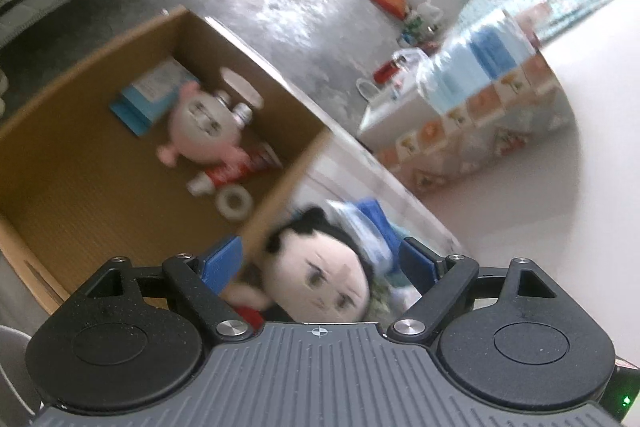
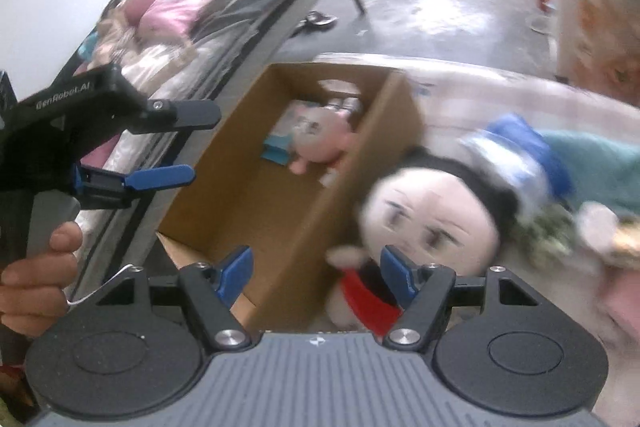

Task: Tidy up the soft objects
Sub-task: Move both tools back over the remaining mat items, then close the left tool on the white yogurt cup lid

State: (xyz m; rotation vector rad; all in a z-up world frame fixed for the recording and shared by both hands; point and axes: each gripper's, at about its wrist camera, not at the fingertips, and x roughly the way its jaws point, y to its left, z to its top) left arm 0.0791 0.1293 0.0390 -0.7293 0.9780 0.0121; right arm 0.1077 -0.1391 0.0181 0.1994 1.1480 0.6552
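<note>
The doll (image 2: 436, 223) is seen lying just outside the box (image 2: 320, 187), against its near wall, head up-right, red body toward the right gripper (image 2: 316, 277). That gripper is the nearer; its jaws are spread and empty. The left gripper (image 1: 322, 263) is also held wide, gripping nothing.

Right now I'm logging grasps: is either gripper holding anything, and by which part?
Nothing is held. The left gripper and right gripper stand open, pads clear of the black-haired plush doll beside the cardboard box.
</note>
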